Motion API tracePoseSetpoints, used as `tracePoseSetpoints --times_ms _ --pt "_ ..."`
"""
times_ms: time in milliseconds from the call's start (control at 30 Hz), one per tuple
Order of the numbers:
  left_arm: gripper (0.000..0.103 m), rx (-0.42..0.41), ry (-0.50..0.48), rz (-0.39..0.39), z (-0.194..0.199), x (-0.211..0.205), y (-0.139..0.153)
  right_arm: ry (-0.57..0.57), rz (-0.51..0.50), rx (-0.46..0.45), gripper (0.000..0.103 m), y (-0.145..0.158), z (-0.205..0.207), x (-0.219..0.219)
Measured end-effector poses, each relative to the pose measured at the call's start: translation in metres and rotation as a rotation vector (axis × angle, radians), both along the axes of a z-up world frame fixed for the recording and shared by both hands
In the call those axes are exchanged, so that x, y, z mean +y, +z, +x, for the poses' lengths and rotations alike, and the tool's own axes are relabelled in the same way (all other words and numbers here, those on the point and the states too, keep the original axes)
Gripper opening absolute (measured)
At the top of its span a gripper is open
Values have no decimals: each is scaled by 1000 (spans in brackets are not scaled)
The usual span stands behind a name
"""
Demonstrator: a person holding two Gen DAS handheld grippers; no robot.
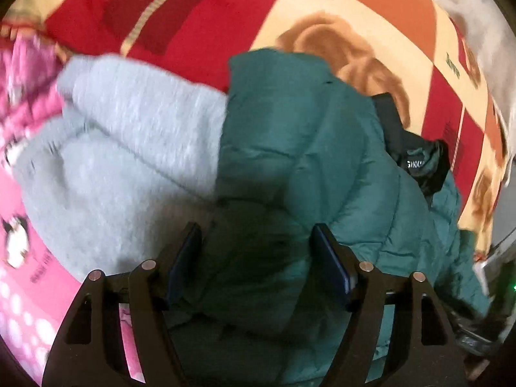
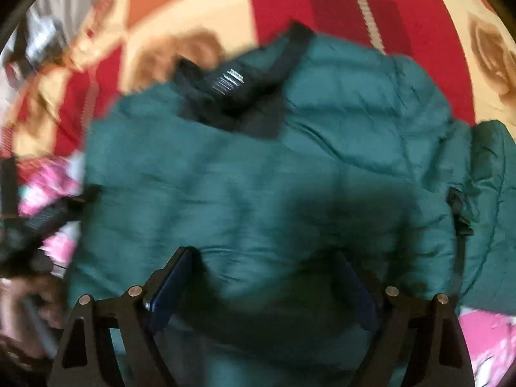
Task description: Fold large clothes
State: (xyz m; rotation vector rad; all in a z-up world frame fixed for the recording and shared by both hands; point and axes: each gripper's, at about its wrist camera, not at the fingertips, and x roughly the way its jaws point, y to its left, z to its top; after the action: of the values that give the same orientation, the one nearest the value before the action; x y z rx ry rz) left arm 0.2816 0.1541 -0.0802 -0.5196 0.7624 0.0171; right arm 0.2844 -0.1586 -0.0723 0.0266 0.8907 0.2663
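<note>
A bed fills both views, covered by a blanket in red, orange and cream squares with brown teddy-bear prints. A pink patterned cloth lies along its near edge. On top, spread wide, is a dark green puffer jacket, quilted and bulky, with a black collar carrying a white label at its far end. In the right wrist view the jacket lies mostly flat with the collar away from the camera, and one sleeve bulges out past the body on the right side of that view. A grey fleece garment lies against the jacket's side in the left wrist view, bunched and unfolded. The left tongs hang over the jacket near where it meets the fleece, jaws apart, with green fabric seen between them but nothing pinched. The right tongs hover over the jacket's middle, jaws also wide apart and gripping nothing; this view is smeared with motion blur. At its left edge a hand and dark parts show, too blurred to make out. The folding looks barely begun: the jacket shows no clear fold, its sleeve is still out, and the fleece waits beside it.
</note>
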Motion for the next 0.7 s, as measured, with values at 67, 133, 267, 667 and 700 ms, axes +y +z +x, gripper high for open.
tracePoseSetpoints --times_ms 67,133,267,667,700 --pt "80 13 5 -30 0 4 -7 -54 -10 7 86 -6 -1 -25" --pt "82 10 4 -32 -1 3 -10 -105 -24 10 86 -9 -3 -48" --pt "83 8 4 28 -2 -6 -10 -96 37 31 88 -23 -7 -68" --pt "83 15 45 244 -4 -47 -3 -80 -15 -14 95 -30 -4 -58" --pt "83 15 46 248 -2 -51 -2 -80 -16 -14 95 -31 -3 -58"
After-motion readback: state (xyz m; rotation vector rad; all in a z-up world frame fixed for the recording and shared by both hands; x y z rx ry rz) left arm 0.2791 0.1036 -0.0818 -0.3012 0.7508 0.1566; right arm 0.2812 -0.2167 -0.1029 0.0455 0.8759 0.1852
